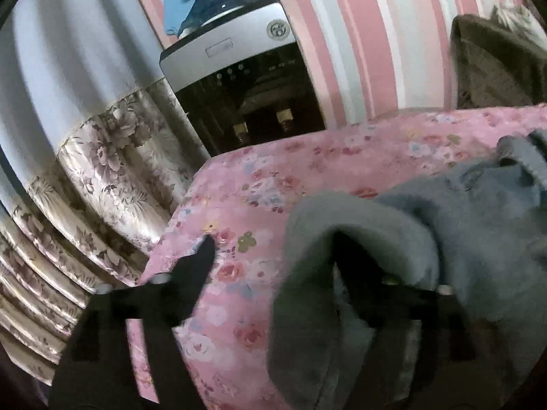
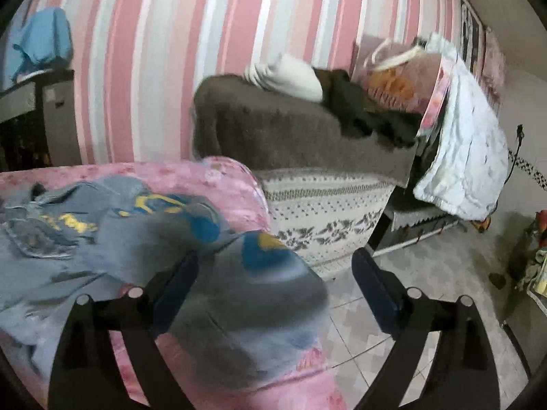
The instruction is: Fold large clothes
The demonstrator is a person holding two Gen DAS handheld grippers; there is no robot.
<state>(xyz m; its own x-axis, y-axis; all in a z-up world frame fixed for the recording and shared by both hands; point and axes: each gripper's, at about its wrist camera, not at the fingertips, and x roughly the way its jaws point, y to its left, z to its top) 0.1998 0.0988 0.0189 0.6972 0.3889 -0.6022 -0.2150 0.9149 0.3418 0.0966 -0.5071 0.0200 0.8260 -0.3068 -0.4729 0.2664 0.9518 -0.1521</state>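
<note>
A large grey-blue sweatshirt [image 1: 478,222] lies crumpled on a table under a pink floral cloth [image 1: 266,177]. In the right wrist view the sweatshirt [image 2: 112,239] shows blue and yellow print. My left gripper [image 1: 273,239] is open; a thick fold of the sweatshirt drapes over its right finger, and its left finger [image 1: 201,256] is bare above the cloth. My right gripper [image 2: 277,263] is open wide over the table's right edge; a sleeve end [image 2: 273,283] bulges between its fingers, untouched by the right finger [image 2: 376,283].
A water dispenser [image 1: 239,78] with a blue cloth on top stands behind the table's left corner, beside a floral curtain [image 1: 102,171]. A sofa [image 2: 290,136] piled with clothes and bags stands to the right, by a tiled floor [image 2: 427,256]. The wall is pink-striped.
</note>
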